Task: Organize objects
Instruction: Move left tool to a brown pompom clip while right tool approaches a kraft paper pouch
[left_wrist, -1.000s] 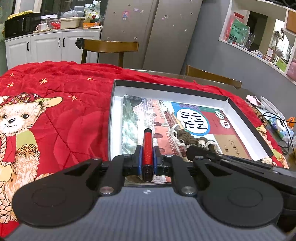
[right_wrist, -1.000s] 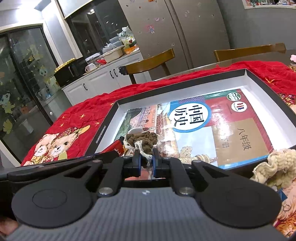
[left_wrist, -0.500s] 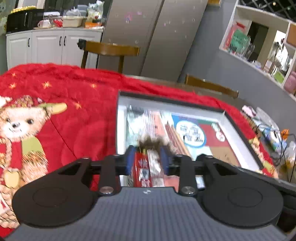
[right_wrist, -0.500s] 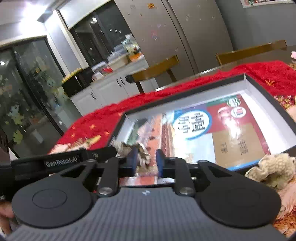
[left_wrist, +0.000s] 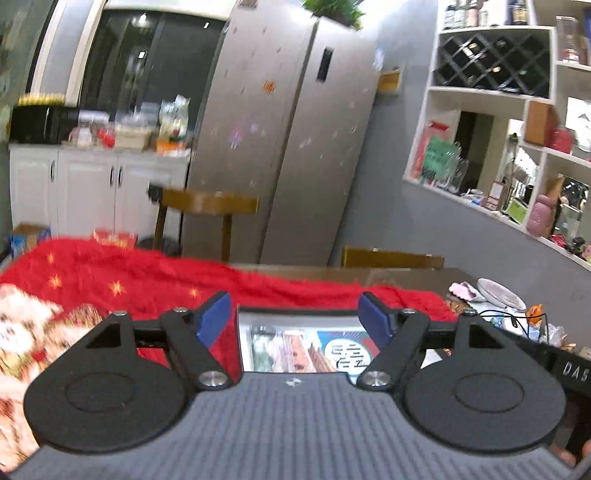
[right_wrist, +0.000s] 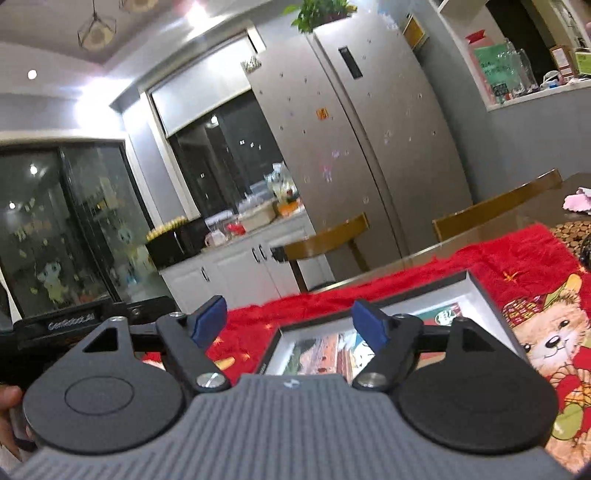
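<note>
While both the left tongs (left_wrist: 295, 317) and right tongs (right_wrist: 290, 321), jaws just spread wide and empty, hang above the bench, the box (right_wrist: 484, 295) lies low ahead, nearer the left pair.

Brown table (left_wrist: 388, 275) under red bear blanket (right_wrist: 509, 266), black-rimmed box (right_wrist: 491, 295) atop.

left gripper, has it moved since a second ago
Yes. The left gripper has risen and tipped up: the black box now sits low in its view, with the fridge filling the frame. Its jaws have just been opening, with nothing between them.
</note>
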